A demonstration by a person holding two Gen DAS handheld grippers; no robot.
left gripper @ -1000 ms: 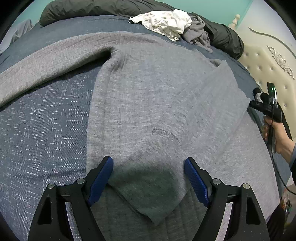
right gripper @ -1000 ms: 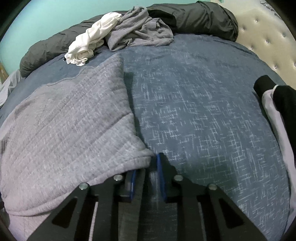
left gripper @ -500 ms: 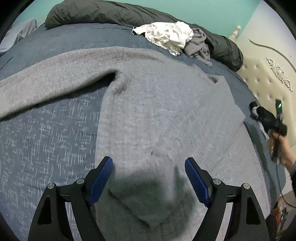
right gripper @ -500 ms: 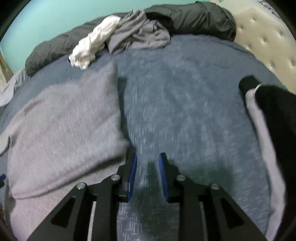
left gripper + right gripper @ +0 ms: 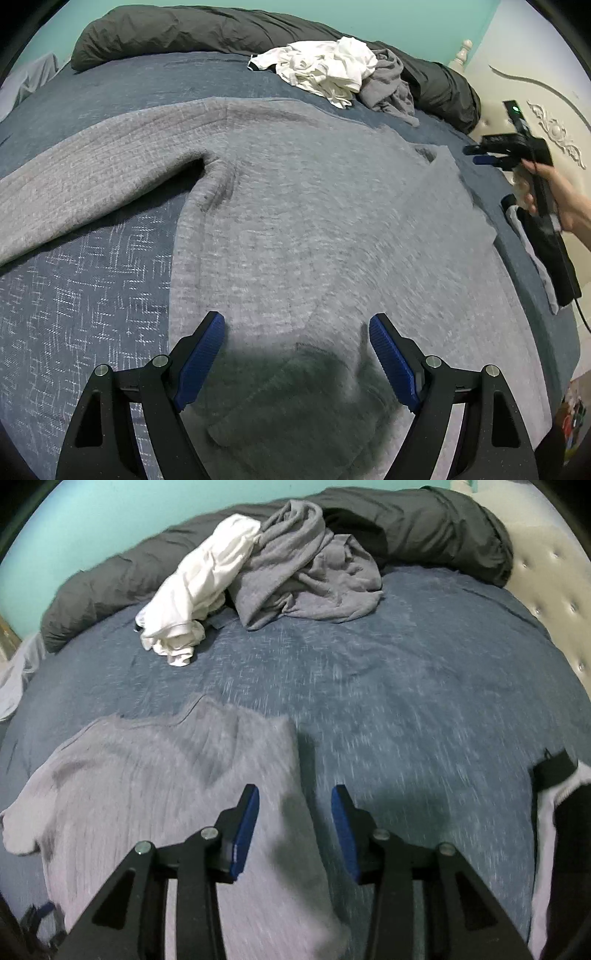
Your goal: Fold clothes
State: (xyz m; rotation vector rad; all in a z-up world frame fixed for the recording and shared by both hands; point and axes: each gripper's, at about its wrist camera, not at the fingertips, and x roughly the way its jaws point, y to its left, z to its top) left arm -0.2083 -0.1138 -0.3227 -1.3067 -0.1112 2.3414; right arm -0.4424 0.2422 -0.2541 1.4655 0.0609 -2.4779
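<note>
A grey knit sweater (image 5: pixel 295 229) lies spread on the blue bedspread (image 5: pixel 85 280), one sleeve (image 5: pixel 85 173) stretched out to the left and the other sleeve folded across its front, cuff end (image 5: pixel 280 413) near me. My left gripper (image 5: pixel 297 332) hangs open above that folded sleeve, nothing between its pads. In the right wrist view my right gripper (image 5: pixel 295 805) hovers over the sweater's right edge (image 5: pixel 184 797), its jaws opening and not holding anything. That gripper (image 5: pixel 480 155) also shows at the far right of the left wrist view, held by a hand (image 5: pixel 557 199).
A white garment (image 5: pixel 199 590) and a crumpled grey garment (image 5: pixel 306 568) are piled at the back by a dark rolled duvet (image 5: pixel 424 528). A black and white garment (image 5: pixel 557 834) lies at the right edge. A padded headboard (image 5: pixel 554 572) is at the right.
My right gripper let go of the sweater's edge, opened, and rose back away from it. The left gripper stayed open over the folded sleeve, shifting slightly.
</note>
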